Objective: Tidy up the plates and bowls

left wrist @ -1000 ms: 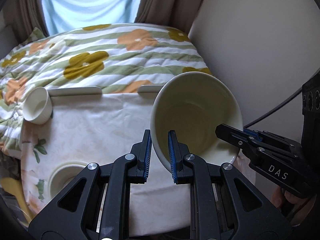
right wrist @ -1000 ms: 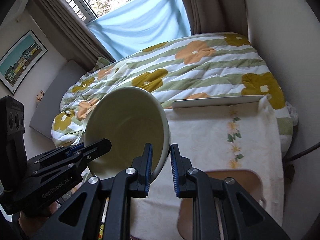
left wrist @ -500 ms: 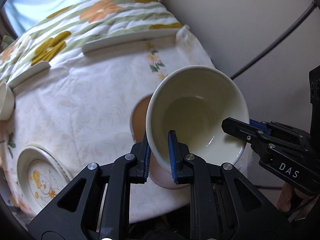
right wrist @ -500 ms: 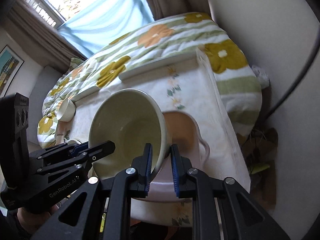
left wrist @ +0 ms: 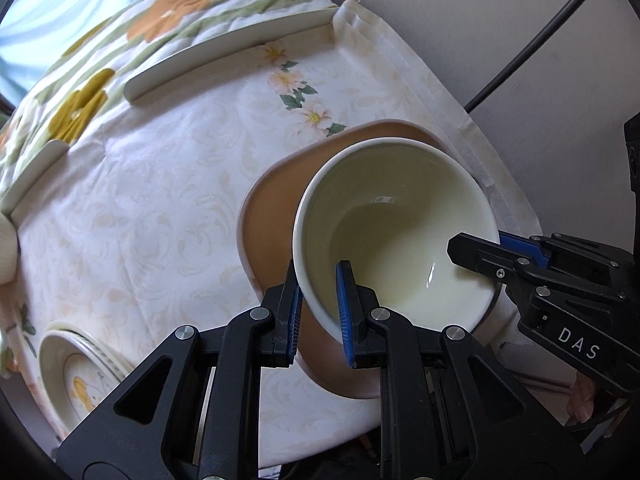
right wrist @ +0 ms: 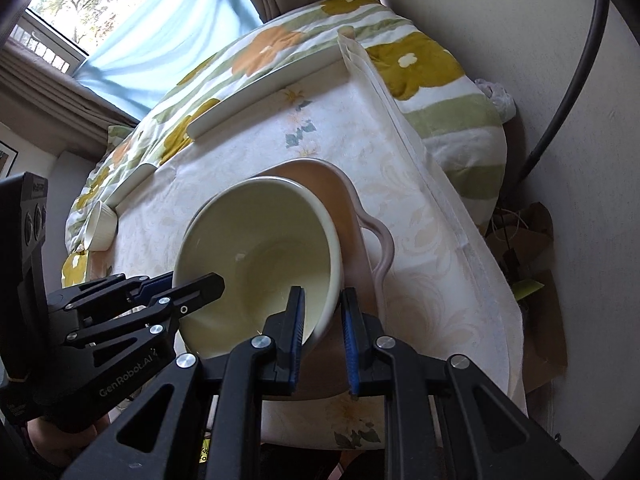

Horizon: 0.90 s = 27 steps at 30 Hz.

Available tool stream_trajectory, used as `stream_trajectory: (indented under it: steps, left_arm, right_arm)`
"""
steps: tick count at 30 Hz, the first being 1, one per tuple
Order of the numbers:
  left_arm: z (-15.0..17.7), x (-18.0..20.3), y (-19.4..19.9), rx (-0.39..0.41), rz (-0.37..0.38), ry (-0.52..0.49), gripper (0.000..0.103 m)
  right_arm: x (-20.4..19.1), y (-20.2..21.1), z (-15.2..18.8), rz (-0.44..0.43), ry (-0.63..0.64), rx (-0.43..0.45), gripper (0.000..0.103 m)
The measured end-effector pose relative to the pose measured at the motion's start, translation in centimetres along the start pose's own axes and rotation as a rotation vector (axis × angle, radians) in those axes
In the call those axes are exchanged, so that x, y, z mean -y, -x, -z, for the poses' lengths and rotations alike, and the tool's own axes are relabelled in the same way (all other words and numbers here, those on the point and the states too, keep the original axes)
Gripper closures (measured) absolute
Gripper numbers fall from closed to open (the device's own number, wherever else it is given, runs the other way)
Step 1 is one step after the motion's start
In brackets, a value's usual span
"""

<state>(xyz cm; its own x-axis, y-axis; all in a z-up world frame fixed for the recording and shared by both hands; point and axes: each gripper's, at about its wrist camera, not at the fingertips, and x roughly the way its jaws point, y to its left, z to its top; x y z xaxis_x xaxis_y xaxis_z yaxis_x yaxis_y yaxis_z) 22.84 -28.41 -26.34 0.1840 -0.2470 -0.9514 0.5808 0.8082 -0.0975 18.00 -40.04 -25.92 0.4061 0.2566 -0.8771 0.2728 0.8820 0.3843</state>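
While both claws pinch its rim, cream bowl (left wrist: 394, 216) hangs tilted over pink tray (left wrist: 268, 216).

I count one cream bowl (left wrist: 396, 232) over the table. One terracotta-pink handled tray (left wrist: 272, 216) sits near the table's right edge. One stack of printed plates (left wrist: 76, 376) sits at the near-left corner; how many plates it holds I cannot tell. One small white ramekin (right wrist: 101, 226) stands at the far-left edge. Two long white pieces (left wrist: 224, 62) line the far edge. Two grippers: left (left wrist: 318, 312), right (right wrist: 323, 330).
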Motion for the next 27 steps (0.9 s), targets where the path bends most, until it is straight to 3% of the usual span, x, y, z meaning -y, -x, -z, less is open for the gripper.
stream_trajectory:
  steps: [17, 27]
  left_arm:
    - [-0.2, 0.1, -1.1, 0.008, -0.053, -0.032, 0.089]
    - [0.3, -0.1, 2.5, 0.081, -0.066, 0.005, 0.089]
  right_arm:
    - [-0.1, -0.7, 0.4, 0.022, 0.004, -0.013, 0.086]
    - [-0.3, 2.8, 0.5, 0.044, 0.035, 0.041, 0.086]
